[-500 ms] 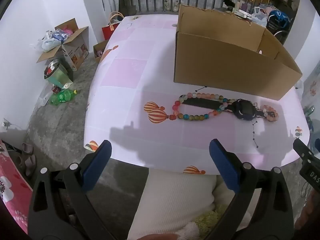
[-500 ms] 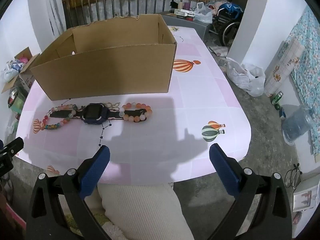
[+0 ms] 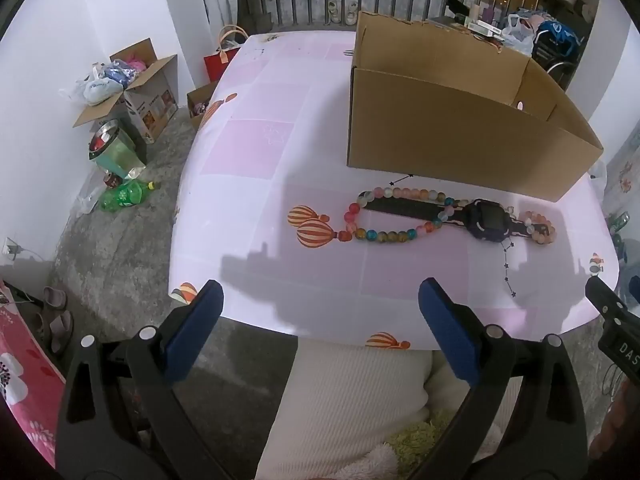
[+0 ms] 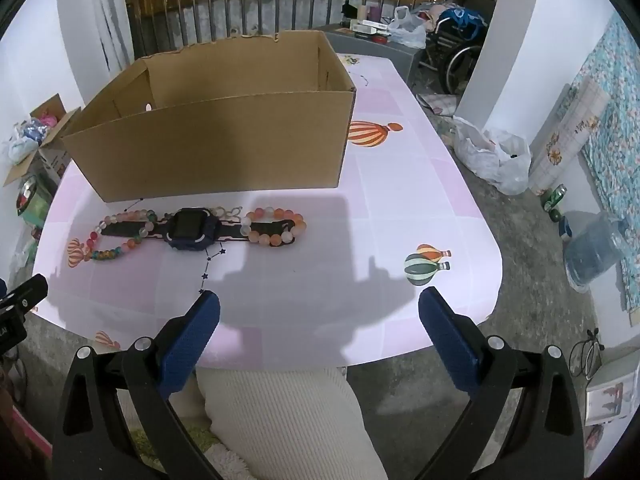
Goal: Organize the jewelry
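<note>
A dark blue watch (image 3: 486, 221) (image 4: 189, 228) lies flat on the pink tablecloth (image 3: 260, 152) (image 4: 400, 184), in front of an open cardboard box (image 3: 460, 136) (image 4: 216, 140). A multicoloured bead bracelet (image 3: 384, 236) (image 4: 116, 240) rings its left strap; a peach bead bracelet (image 3: 542, 229) (image 4: 276, 226) rings its right strap. A thin star chain (image 3: 508, 268) (image 4: 208, 264) trails toward the front edge. My left gripper (image 3: 320, 300) and right gripper (image 4: 320, 304) both hang open near the table's front edge, nothing between the blue pads.
The person's cream knitted lap (image 3: 352, 400) (image 4: 280, 420) sits under the table edge. Floor clutter to the left: boxes (image 3: 136, 88), a green bottle (image 3: 124, 196). On the right floor stand a plastic bag (image 4: 496, 156) and a water jug (image 4: 596, 248).
</note>
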The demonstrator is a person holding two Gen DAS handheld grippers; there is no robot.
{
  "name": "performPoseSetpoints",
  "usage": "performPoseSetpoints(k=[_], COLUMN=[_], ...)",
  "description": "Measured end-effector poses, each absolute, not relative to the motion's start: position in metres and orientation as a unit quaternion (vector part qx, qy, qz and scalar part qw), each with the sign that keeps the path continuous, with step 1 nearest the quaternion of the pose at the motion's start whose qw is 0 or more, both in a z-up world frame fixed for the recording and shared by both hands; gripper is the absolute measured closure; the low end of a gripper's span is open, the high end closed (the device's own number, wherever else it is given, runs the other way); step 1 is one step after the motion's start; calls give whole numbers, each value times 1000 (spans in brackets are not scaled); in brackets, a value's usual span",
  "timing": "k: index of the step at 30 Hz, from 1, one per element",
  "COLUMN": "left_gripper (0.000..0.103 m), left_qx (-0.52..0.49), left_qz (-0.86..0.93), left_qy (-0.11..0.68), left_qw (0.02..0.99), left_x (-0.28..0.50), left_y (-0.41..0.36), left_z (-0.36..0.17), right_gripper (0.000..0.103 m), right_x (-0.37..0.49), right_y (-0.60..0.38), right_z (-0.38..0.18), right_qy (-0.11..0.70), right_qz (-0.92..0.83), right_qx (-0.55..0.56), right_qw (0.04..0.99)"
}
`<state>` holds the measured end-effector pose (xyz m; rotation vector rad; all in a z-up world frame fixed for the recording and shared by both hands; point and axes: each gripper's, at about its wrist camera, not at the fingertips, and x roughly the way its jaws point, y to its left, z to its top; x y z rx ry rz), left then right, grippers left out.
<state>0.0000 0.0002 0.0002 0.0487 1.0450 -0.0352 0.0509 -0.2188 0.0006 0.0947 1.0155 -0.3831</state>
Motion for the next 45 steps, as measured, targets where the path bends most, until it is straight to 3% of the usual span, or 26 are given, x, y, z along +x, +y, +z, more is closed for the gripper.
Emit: performPoseSetpoints(k=[45], left_gripper=[9], left_qx=[25], left_qz=[-17], left_qy=[496], left_qw=[868], left_x=[2], left_y=[-1], left_z=[7], right_gripper=[6], right_x=[53], right_y=[-218], right_z=[2], right_qy=[480], right_qz=[-181], right_qx=[44], right_qw=[857])
